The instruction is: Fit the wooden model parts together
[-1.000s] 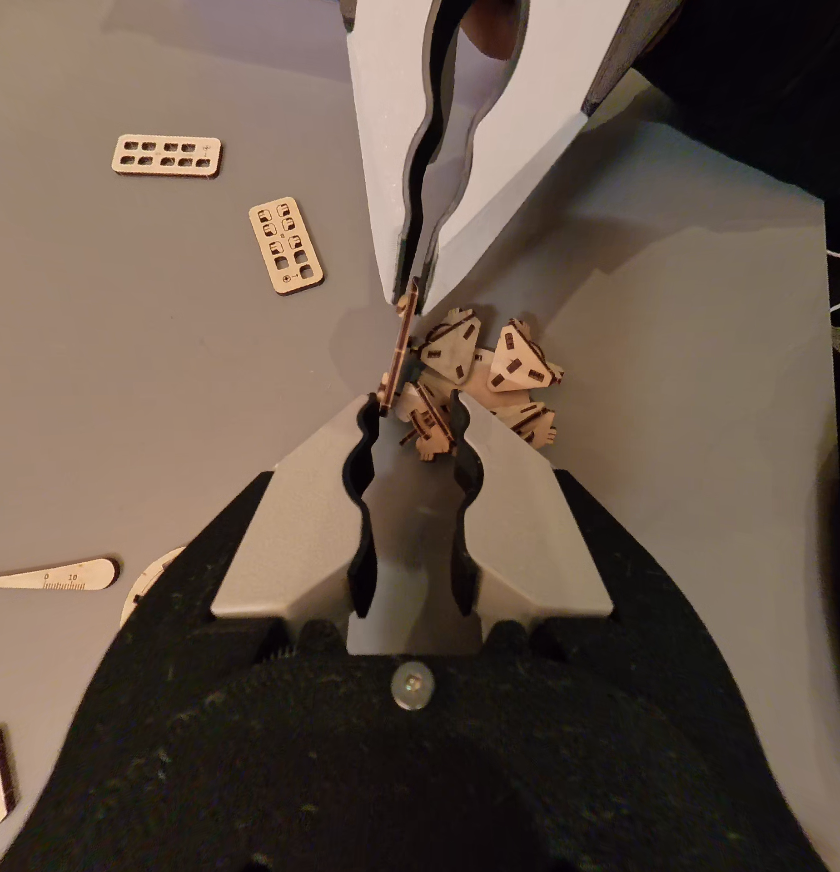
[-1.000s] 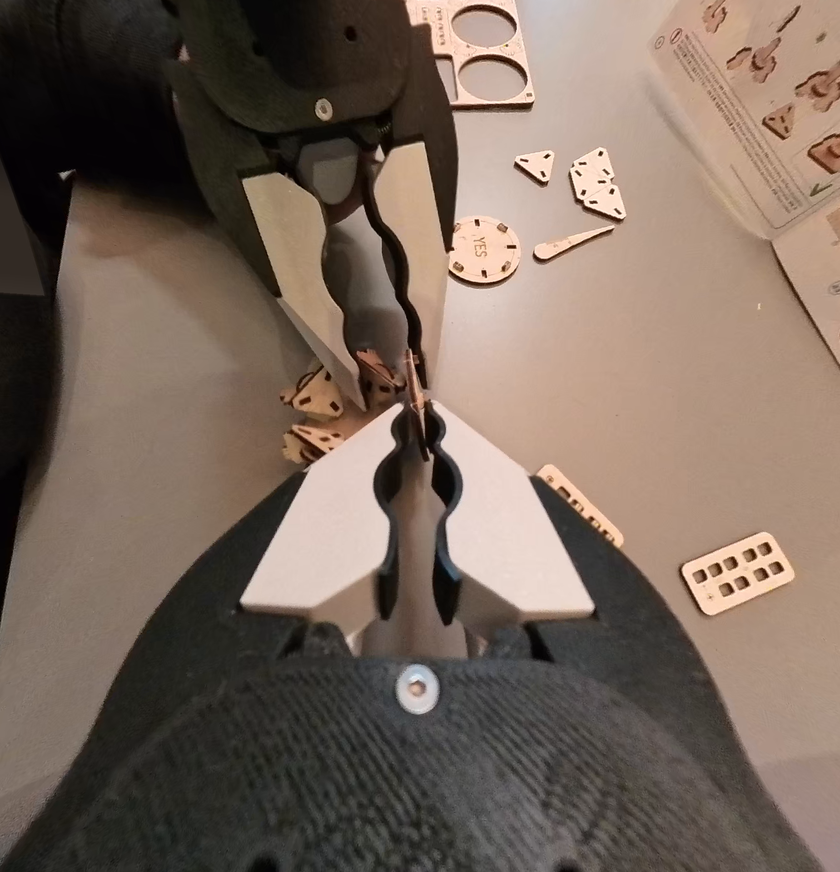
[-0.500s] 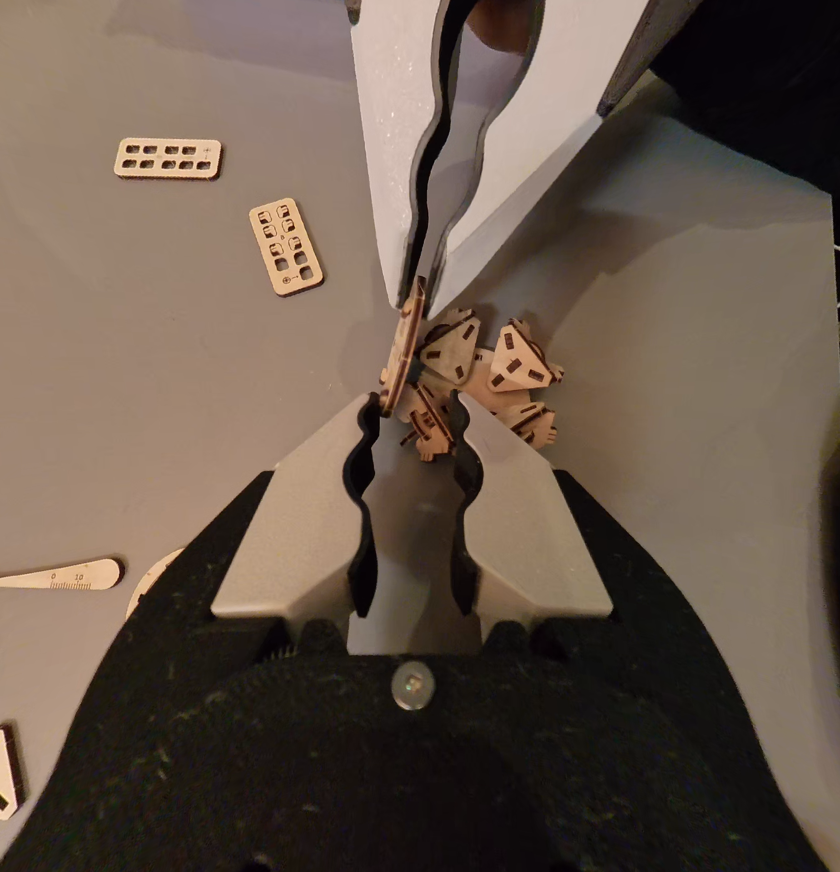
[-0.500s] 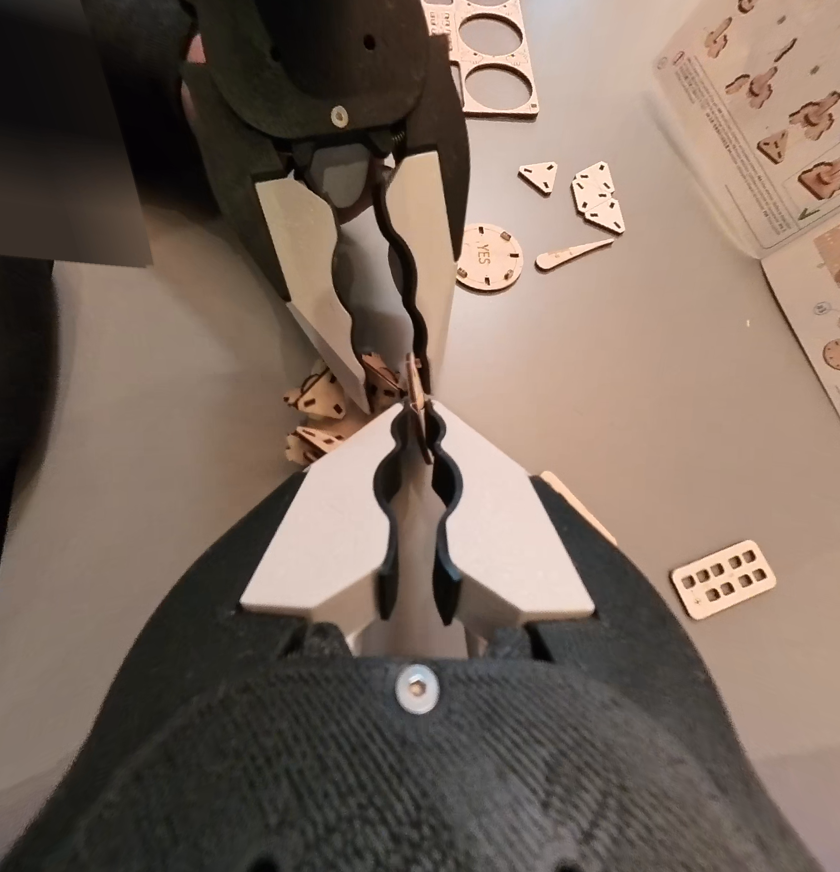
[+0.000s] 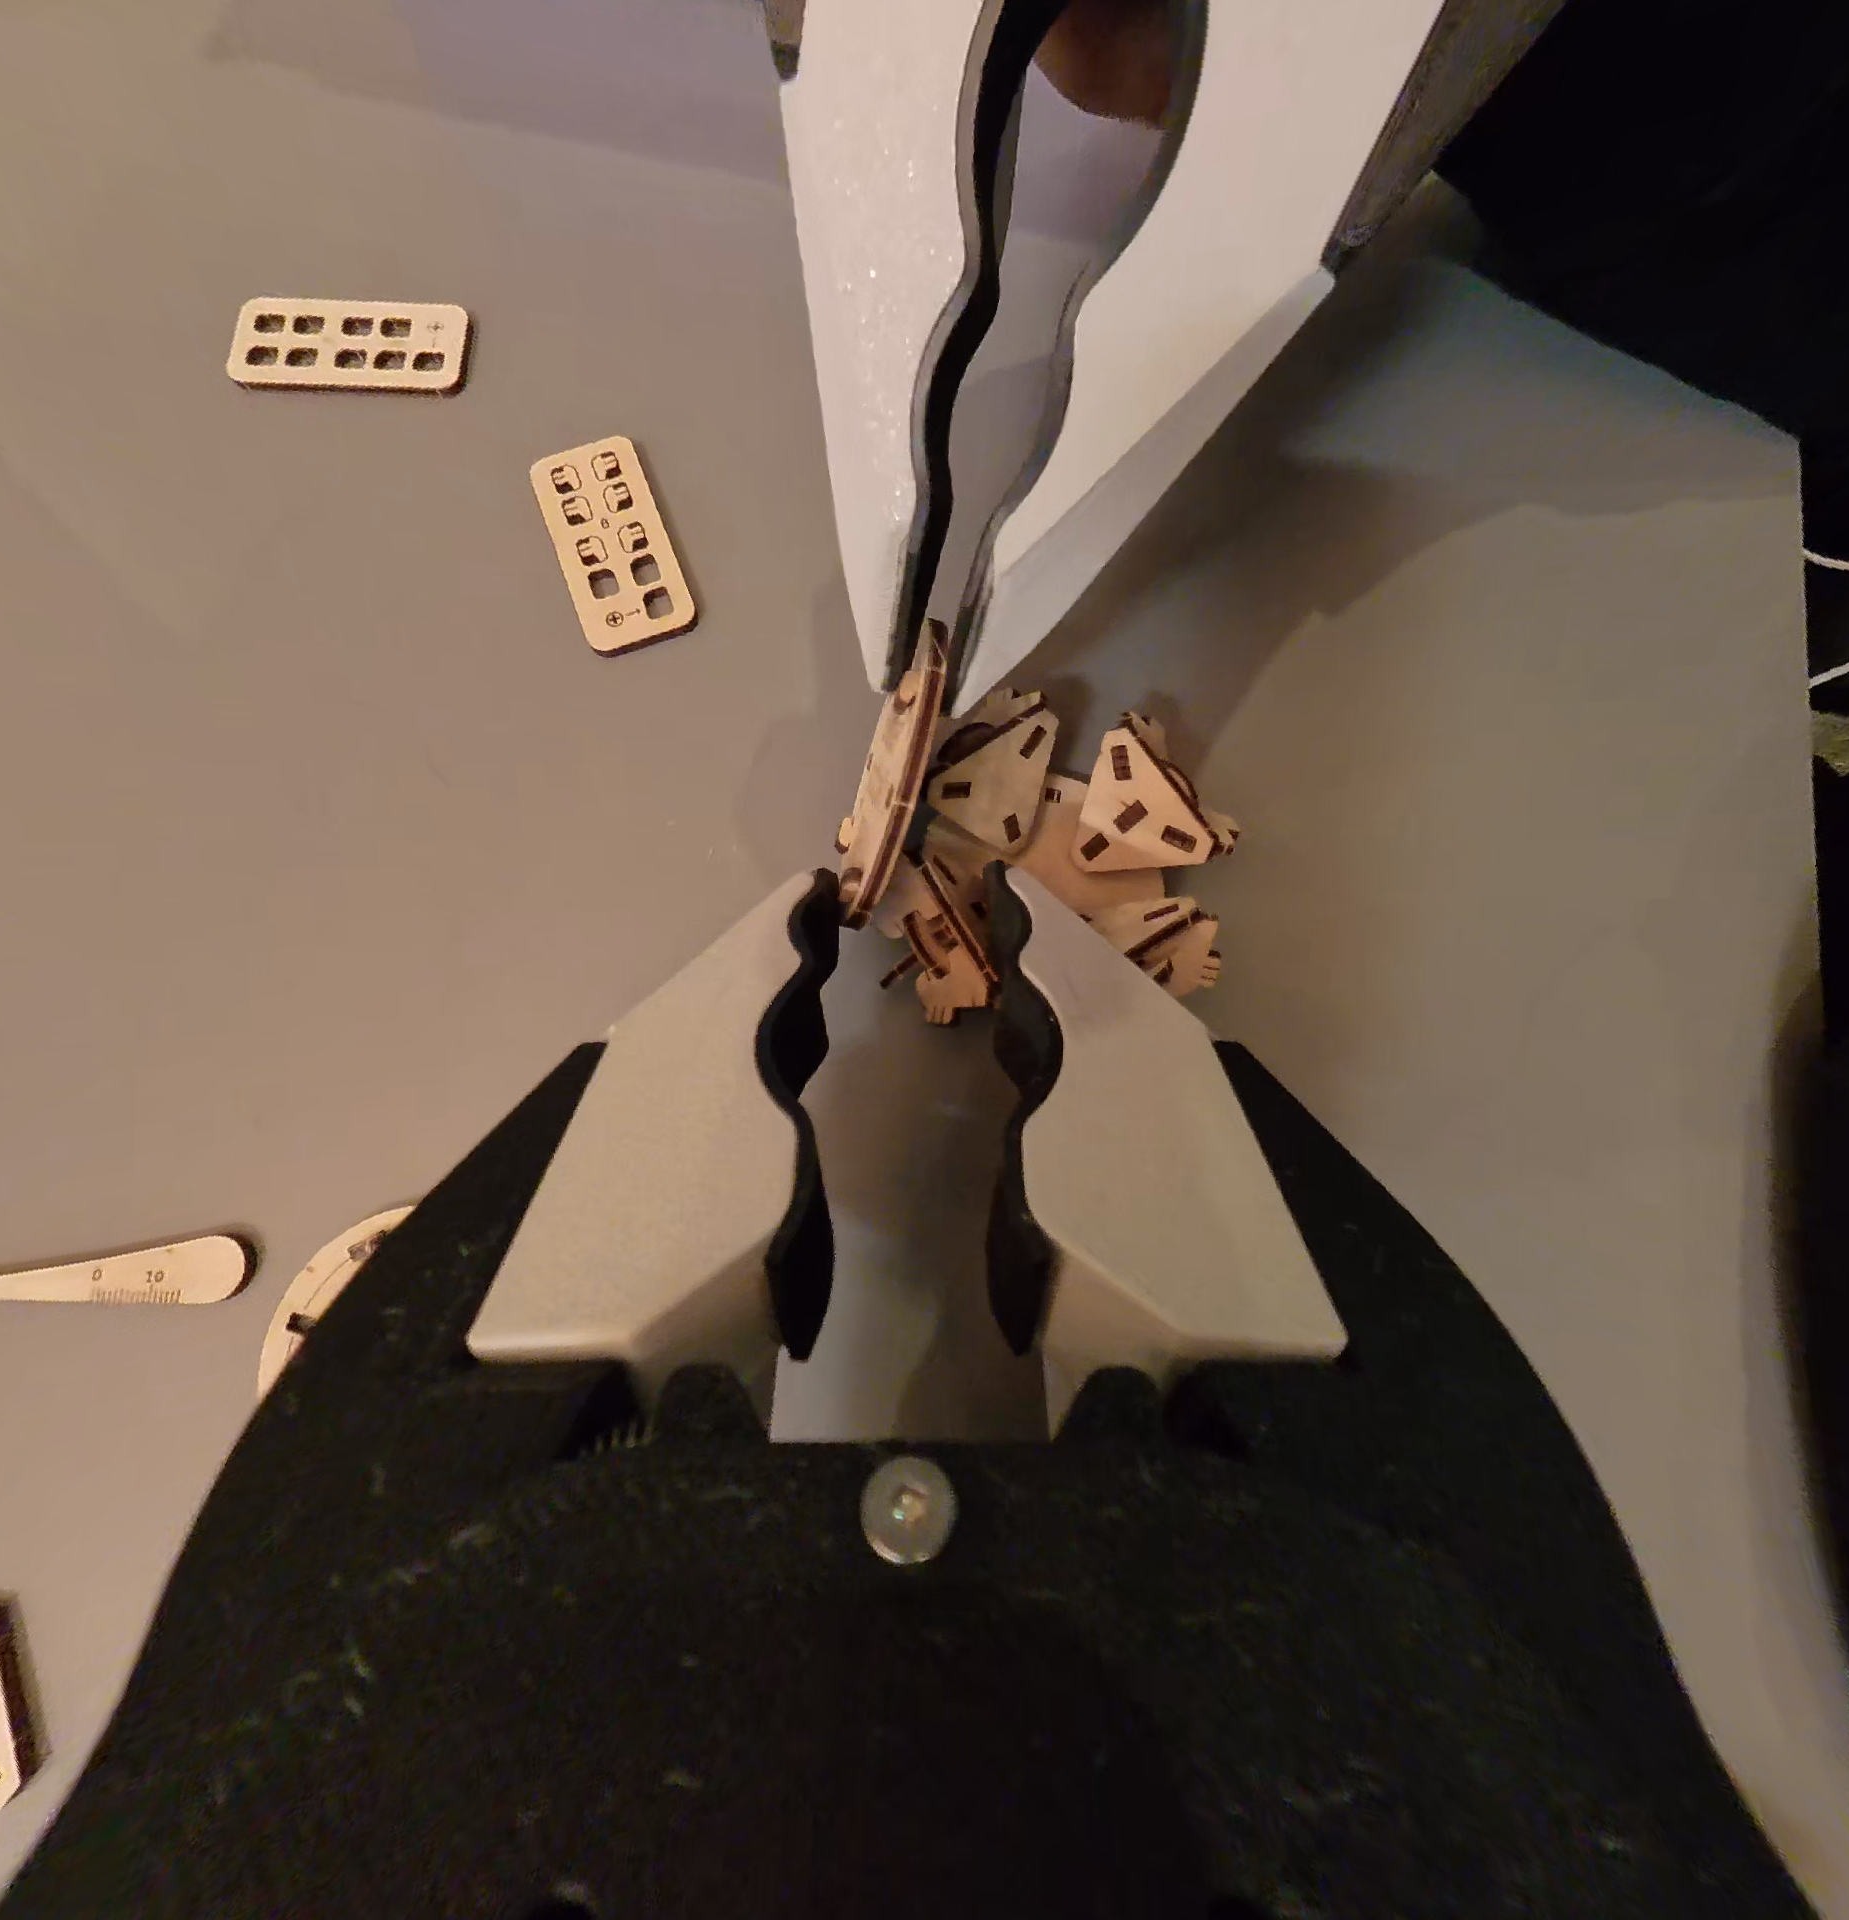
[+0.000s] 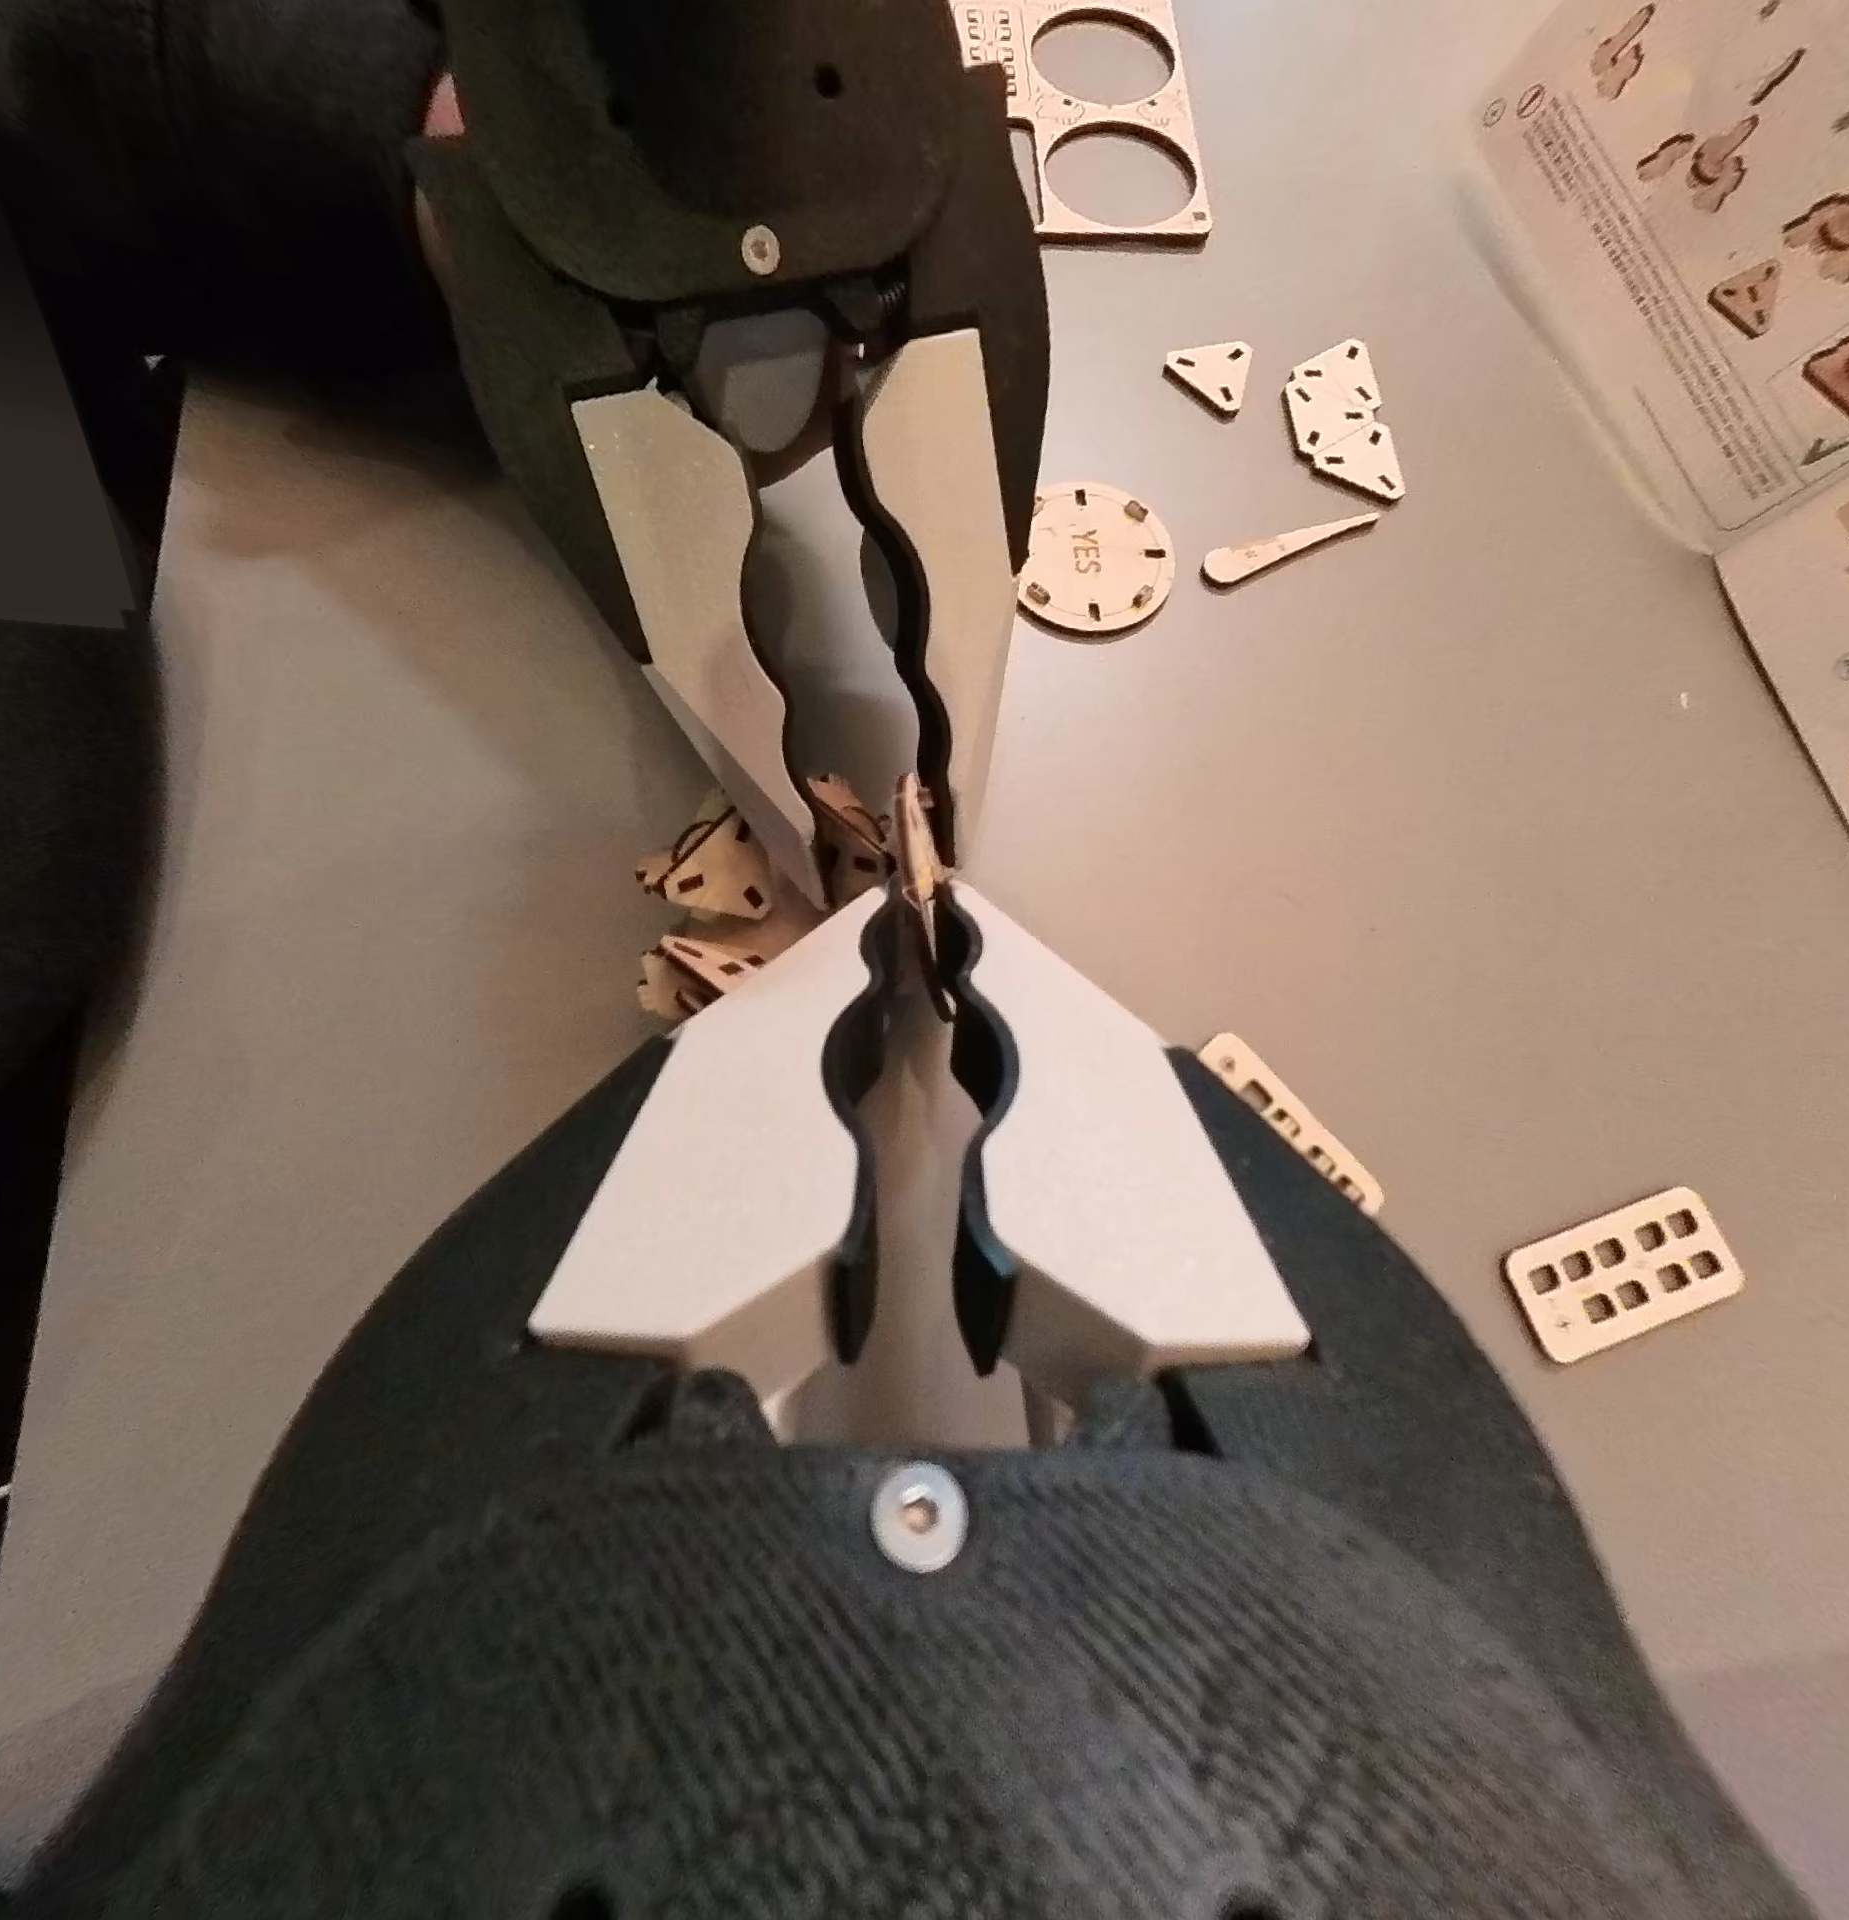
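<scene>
- The right gripper (image 6: 915,909) is seen with its fingers together, clamped on the edge of a thin wooden disc (image 5: 894,790), which is held edge-on and nearly upright above the grey counter (image 5: 380,935).
- The lower rim of the disc is set against the inner pad of one finger of the left gripper (image 5: 909,894).
- The left gripper's fingers are kept apart. Between them stand the disc's rim and a slotted arm of a pale wooden assembly (image 5: 1138,821) made of triangular pieces.
- Contact seems to be made on both sides, but whether the pads press cannot be told.
- The rest of the assembly is spread on the counter just beyond the left gripper's fingertips, towards the counter's edge.
- Two slotted rectangular plates (image 5: 348,348) (image 5: 613,545) are laid flat well apart from the grippers, and a pointer piece with a scale (image 5: 120,1280) lies nearer the camera.
- In the right wrist view, a second round disc (image 6: 1096,556), loose triangles (image 6: 1209,374), a cut-out sheet with round holes (image 6: 1107,135) and an instruction leaflet (image 6: 1678,260) are seen farther off.
</scene>
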Motion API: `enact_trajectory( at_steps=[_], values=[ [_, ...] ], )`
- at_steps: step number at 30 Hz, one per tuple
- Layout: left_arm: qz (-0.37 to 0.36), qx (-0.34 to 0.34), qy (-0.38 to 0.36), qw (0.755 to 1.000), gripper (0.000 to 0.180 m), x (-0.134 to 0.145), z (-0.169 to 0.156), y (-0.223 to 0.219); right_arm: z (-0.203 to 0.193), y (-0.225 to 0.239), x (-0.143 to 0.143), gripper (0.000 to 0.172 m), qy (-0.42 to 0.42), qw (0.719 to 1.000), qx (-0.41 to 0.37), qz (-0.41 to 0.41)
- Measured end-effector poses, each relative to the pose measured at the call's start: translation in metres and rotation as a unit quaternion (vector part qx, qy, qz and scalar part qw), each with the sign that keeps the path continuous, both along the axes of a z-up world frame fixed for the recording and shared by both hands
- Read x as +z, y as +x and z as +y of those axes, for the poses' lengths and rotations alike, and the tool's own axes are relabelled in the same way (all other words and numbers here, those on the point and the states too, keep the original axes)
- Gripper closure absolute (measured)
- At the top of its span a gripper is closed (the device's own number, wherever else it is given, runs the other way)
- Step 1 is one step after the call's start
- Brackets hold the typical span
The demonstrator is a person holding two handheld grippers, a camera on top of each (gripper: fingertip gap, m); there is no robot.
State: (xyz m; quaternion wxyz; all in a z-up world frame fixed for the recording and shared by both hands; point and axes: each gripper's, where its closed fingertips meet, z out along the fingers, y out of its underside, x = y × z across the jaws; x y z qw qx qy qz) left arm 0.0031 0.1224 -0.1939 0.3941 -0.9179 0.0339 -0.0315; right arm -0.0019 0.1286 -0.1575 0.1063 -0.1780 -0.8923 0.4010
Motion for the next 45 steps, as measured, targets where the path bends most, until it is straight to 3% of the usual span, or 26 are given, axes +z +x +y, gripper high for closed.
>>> enact_trajectory(
  at_steps=[19, 27, 45],
  values=[
    [0.005, -0.009, -0.001, 1.0, 0.157, 0.0, 0.0, 0.003, 0.002, -0.003, 0.0, 0.169, -0.023, 1.0, -0.005, -0.012],
    [0.004, -0.01, -0.001, 1.0, 0.157, 0.0, 0.0, 0.003, 0.006, -0.004, -0.019, 0.161, 0.013, 0.999, -0.011, -0.03],
    [0.001, -0.008, 0.001, 1.0, 0.157, 0.0, 0.0, 0.002, 0.017, -0.002, -0.021, 0.166, 0.03, 0.997, -0.03, -0.058]
  ],
)
